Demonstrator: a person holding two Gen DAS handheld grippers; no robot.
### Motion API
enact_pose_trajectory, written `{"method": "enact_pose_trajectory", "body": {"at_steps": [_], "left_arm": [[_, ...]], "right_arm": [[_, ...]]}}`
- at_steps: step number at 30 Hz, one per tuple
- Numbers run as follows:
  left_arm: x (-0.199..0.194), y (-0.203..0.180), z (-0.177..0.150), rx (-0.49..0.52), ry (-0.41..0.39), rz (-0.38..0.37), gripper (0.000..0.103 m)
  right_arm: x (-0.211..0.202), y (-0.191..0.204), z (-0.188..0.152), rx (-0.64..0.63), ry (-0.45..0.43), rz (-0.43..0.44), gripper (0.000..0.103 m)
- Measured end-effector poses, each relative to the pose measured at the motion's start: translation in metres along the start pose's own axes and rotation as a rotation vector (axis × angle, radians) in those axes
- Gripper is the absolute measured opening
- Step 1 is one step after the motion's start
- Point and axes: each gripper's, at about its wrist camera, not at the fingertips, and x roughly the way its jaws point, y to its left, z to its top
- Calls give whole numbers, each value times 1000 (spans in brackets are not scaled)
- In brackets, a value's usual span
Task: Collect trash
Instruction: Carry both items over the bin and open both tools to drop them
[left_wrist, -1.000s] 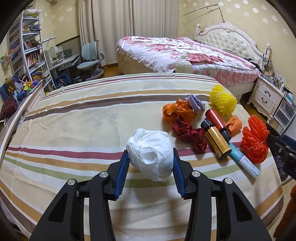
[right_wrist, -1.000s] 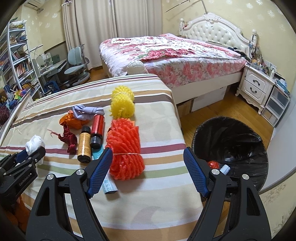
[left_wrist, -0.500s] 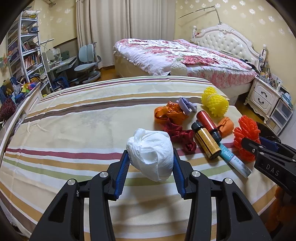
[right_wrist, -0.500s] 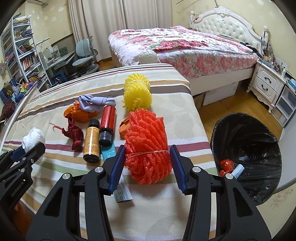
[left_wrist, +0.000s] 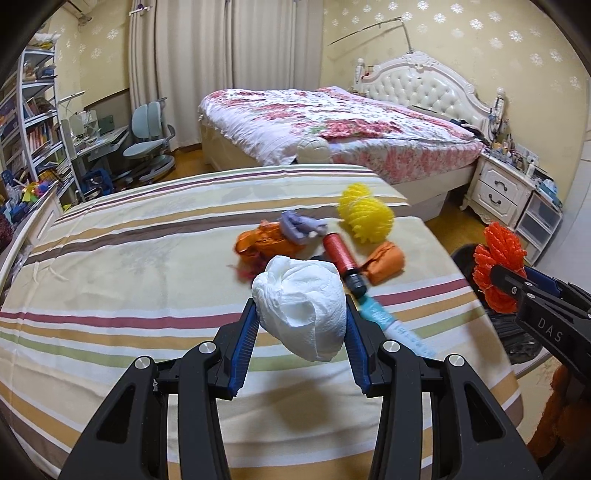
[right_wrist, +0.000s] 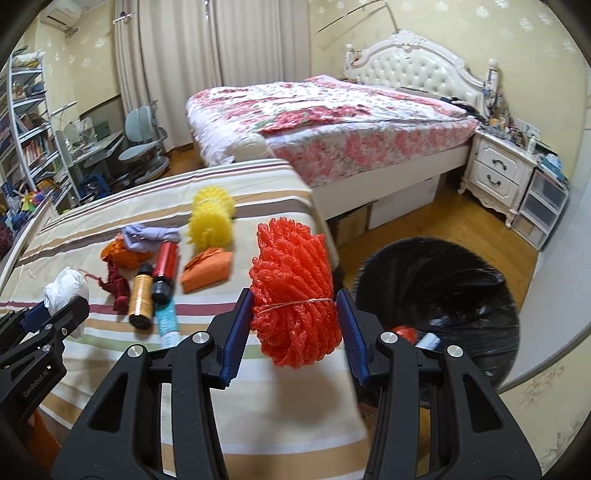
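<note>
My left gripper is shut on a crumpled white tissue wad, held above the striped table. My right gripper is shut on a red-orange foam net bundle, lifted at the table's right edge, left of the black-lined trash bin. The red bundle and right gripper also show at the right of the left wrist view. On the table lie a yellow foam net, an orange wrapper, a red bottle, a brown bottle, a tube and crumpled cloths.
The bin holds some trash. A bed stands behind the table, a white nightstand and drawers at the right, a desk, chairs and shelves at the far left. Wooden floor lies between the table and bed.
My right gripper closed on the red foam net bundle and lifted it off the table toward the right, nearer the bin. My left gripper kept hold of the tissue and moved right.
</note>
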Motion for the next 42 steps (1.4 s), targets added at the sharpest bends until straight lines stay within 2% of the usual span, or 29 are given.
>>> {"method": "enact_pose_trajectory", "body": {"at_steps": [13,20,28,42], "left_arm": [[19,-104,20,123,-46,-115,45],[40,-154,26,183,-37,-154,45],[58,-189,32,232,-33,-167,45],[83,-221,33,278,7,-175,45]], "right_arm": [[4,-102,-3,135,-23,-142,45],[13,-139,-5,192,-21,-207,45],[22,-163,-2,225,-19,-255,45],[35,-179,-5,262,5,-269,45]]}}
